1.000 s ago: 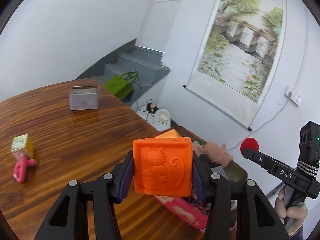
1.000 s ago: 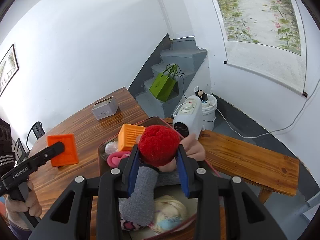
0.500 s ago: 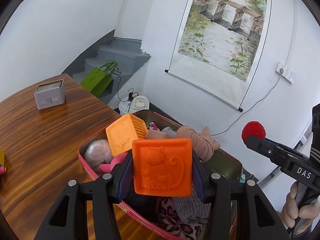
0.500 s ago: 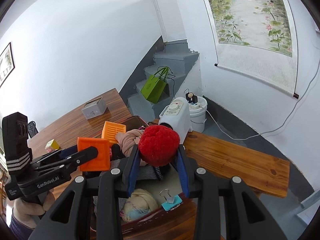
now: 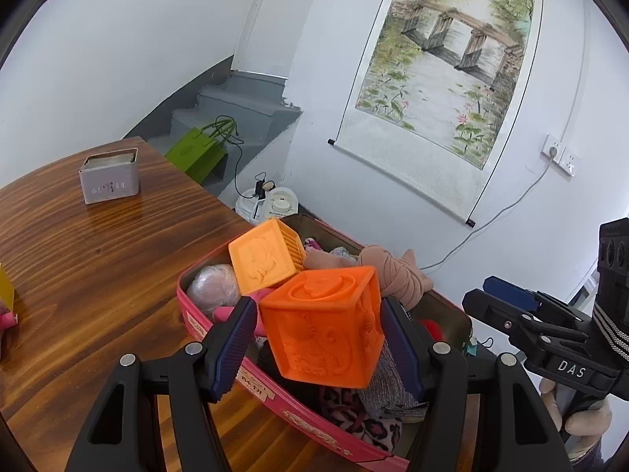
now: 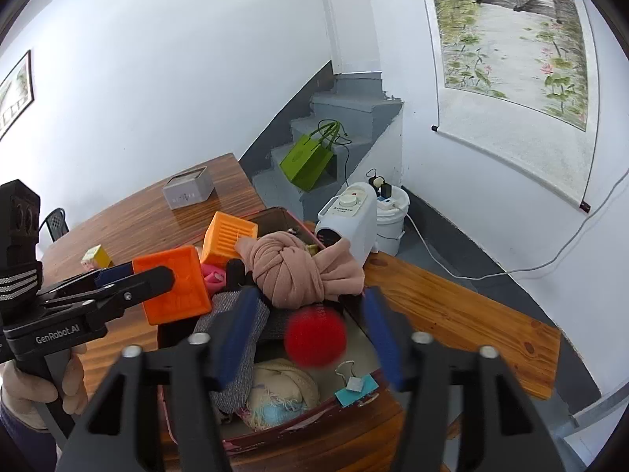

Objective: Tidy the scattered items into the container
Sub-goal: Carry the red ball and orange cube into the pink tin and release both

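- Left gripper (image 5: 320, 338) stands wide over the tin (image 5: 188, 316), its pads clear of the orange cube (image 5: 324, 326), which sits tilted between them, apparently loose above the heap.
- Right gripper (image 6: 306, 332) is likewise spread wide; the red pompom (image 6: 315, 337) is between its pads, touching neither, blurred, over the tin's near end.
- Risk: the tin is already piled high, so the cube may land on the paler cube (image 5: 267, 255) or the knotted cloth (image 6: 293, 269) and roll out onto the worktop (image 5: 98, 259).
- Risk: the pompom is light and round; it could bounce off the fabrics and over the rim.
- Risk: the two grippers are close together and could knock each other.
- Cube: bright orange, embossed faces, soft-looking.
- Pompom: fuzzy, deep red.
- A small yellow block (image 6: 96, 257) is out on the worktop yet.
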`<act>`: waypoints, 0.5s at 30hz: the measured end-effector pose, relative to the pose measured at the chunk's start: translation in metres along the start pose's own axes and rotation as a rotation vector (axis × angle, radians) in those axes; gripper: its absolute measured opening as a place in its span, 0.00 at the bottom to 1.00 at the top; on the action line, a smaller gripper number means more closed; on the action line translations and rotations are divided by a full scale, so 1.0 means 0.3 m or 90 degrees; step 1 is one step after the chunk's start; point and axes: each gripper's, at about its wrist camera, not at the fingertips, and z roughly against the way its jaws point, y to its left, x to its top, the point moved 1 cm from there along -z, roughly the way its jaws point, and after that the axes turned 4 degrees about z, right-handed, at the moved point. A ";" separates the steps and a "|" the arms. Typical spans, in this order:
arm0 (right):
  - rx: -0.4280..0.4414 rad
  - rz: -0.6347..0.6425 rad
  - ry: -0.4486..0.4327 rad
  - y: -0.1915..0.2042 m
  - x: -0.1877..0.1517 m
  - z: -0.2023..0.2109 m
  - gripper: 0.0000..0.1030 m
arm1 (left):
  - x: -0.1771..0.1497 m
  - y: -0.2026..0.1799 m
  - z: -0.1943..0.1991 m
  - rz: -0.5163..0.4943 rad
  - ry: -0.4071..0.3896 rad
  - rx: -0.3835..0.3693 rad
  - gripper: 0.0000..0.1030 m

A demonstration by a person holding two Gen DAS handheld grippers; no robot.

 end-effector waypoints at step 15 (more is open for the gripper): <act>0.020 0.002 -0.019 0.080 0.044 0.001 0.72 | -0.001 0.092 0.131 0.032 -0.038 0.025 0.65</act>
